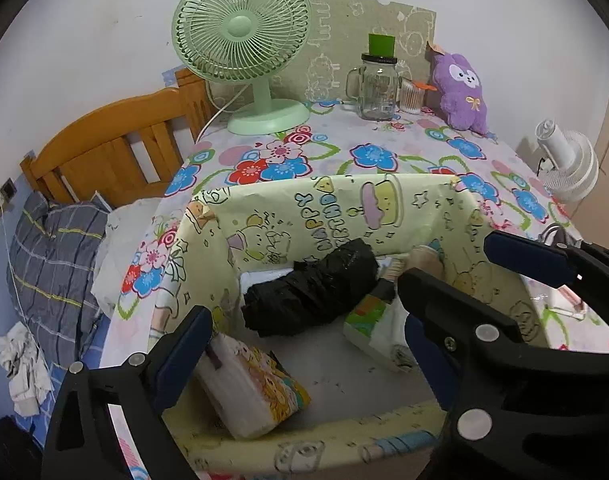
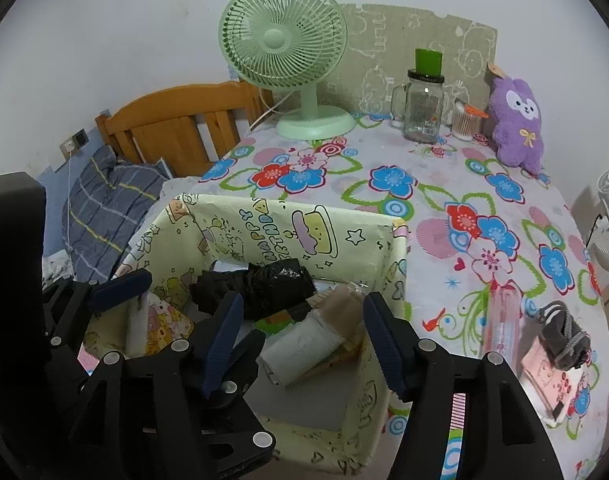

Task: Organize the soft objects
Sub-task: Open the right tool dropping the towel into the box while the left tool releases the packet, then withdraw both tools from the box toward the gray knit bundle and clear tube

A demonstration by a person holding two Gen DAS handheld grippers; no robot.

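Progress looks well advanced, judging by how much already lies in the yellow cartoon-print box (image 1: 388, 208) at the near edge of the worktop (image 2: 444, 184). Inside it are a black bundle (image 1: 310, 288) that looks like a folded umbrella or a bag, a tissue pack with cartoon figures (image 1: 252, 384) leaning against the left wall, and a second soft pack (image 2: 300, 348) beside a beige bundle (image 2: 342, 306) toward the right wall.

Both claws hang over the box with nothing between their fingers. The left claw (image 1: 304, 320) has its fingers wide apart, straddling the tissue pack and the black bundle. The right claw (image 2: 302, 332) is likewise spread, above the white pack.

Soft things still outside the box: a purple plush toy (image 2: 516, 128) standing at the far right of the worktop, next to a glass jar (image 2: 422, 108) and a cup of cotton swabs (image 2: 464, 122), and a small grey pouch (image 2: 564, 338) lying on a pink item at the near right. My guess is that these are what is left.
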